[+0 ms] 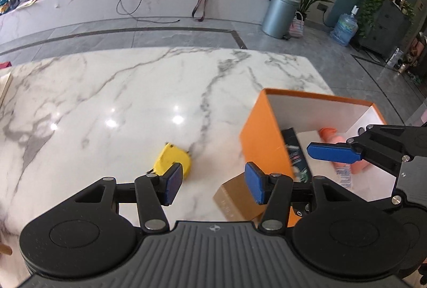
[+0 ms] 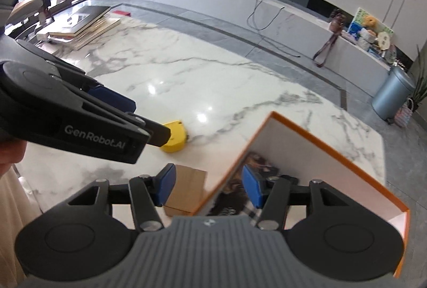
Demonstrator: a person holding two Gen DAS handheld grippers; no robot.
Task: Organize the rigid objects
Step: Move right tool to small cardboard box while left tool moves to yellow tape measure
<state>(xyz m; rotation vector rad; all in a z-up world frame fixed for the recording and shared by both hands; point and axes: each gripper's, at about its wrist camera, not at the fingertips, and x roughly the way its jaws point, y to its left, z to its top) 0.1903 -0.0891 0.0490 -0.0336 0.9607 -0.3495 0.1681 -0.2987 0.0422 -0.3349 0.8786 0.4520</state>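
An open orange box (image 1: 263, 133) (image 2: 315, 154) stands on the white marble table and holds a pink bottle (image 1: 339, 152) and a dark packet (image 1: 295, 152) (image 2: 232, 197). A yellow tape measure (image 1: 173, 160) (image 2: 174, 137) lies left of the box. A small brown cardboard box (image 1: 234, 197) (image 2: 185, 189) sits against the orange box's near corner. My left gripper (image 1: 213, 182) is open and empty, low over the table between the tape measure and the cardboard box. My right gripper (image 2: 208, 188) is open and empty, astride the orange box's near wall; it also shows in the left wrist view (image 1: 331, 152).
A stack of books and boards (image 2: 85, 24) lies at the table's far left end. Beyond the table are grey floor tiles, a long marble ledge (image 1: 133, 0), a metal bin (image 1: 280, 13), a water jug (image 1: 345, 26) and potted plants.
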